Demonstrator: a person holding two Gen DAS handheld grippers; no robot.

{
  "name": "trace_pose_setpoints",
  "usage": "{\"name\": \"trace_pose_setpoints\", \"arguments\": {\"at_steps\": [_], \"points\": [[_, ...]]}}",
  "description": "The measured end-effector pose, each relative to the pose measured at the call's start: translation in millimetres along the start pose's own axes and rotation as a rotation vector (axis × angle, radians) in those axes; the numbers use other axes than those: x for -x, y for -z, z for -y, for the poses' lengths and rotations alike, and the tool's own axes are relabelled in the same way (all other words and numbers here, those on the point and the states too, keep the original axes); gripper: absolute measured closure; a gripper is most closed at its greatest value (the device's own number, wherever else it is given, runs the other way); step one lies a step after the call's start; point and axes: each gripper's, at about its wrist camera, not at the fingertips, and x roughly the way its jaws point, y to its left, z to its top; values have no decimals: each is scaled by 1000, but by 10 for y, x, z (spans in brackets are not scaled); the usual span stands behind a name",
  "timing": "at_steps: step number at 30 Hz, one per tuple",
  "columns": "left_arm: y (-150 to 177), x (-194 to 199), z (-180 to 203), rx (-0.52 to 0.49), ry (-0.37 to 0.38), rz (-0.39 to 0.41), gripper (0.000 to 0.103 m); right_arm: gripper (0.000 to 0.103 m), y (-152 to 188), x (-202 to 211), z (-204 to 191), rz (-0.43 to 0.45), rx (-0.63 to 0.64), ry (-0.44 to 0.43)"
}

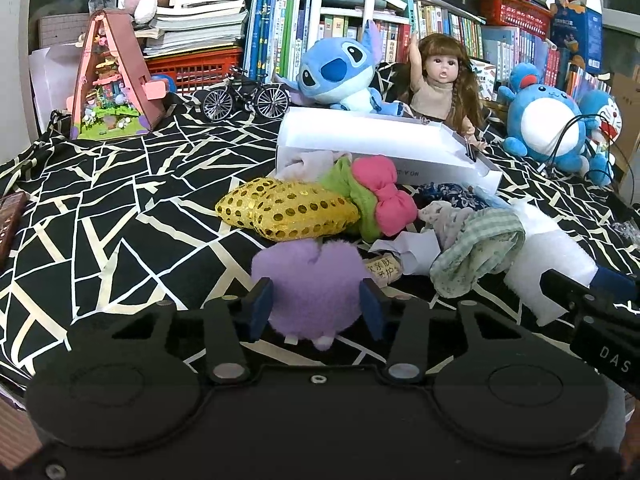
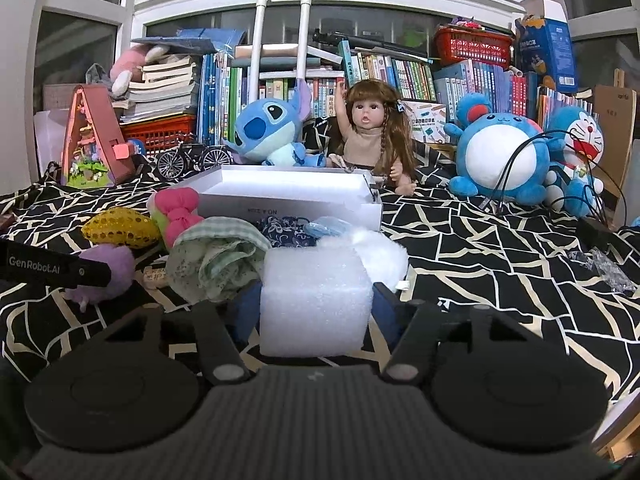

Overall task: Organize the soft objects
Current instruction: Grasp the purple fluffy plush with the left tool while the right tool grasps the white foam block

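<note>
soft goods on the patterned cloth – two grippers engaged

- left gripper [image 1: 316,312]: both blue pads pressed into the sides of a purple plush ball [image 1: 308,280]; clamped on it, at the near edge of the black-and-cream cloth [image 1: 120,200].
- right gripper [image 2: 316,312]: pads set against both sides of a white foam block [image 2: 316,300]; gripping it, near edge of the cloth, just right of the purple plush ball.
- loose pile, middle of the cloth between grippers and box: gold sequin cushion [image 1: 288,208]; pink bow on green fabric [image 1: 384,196]; green checked cloth [image 1: 476,252], touching the foam block; dark blue floral fabric [image 2: 284,232]; white fluffy wad [image 2: 380,252] behind the foam block.
- white shallow box [image 1: 384,140]: open, lying beyond the pile, toward the far edge of the cloth.
- far edge, in a row: blue alien plush [image 1: 340,72], doll with long brown hair [image 1: 440,80], round blue-and-white plush [image 1: 548,124], model bicycle [image 1: 246,96], pink triangular toy house [image 1: 112,80].
- backdrop: books [image 1: 280,28].
</note>
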Motion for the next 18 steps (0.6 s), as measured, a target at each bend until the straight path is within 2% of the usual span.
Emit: {"name": "trace_pose_setpoints", "arguments": {"at_steps": [2, 4, 7, 12, 18], "points": [[-2, 9, -1, -3, 1, 4, 53, 40, -2, 3, -5, 0, -1, -3], [8, 14, -2, -4, -6, 17, 38, 40, -1, 1, -9, -2, -1, -7], [15, 0, -3, -7, -32, 24, 27, 40, -2, 1, -20, -2, 1, -9], [12, -72, -14, -3, -29, 13, 21, 40, -6, -3, -24, -2, 4, -9], [11, -207, -22, 1, -25, -1, 19, 40, -6, -5, -26, -2, 2, -8]]}}
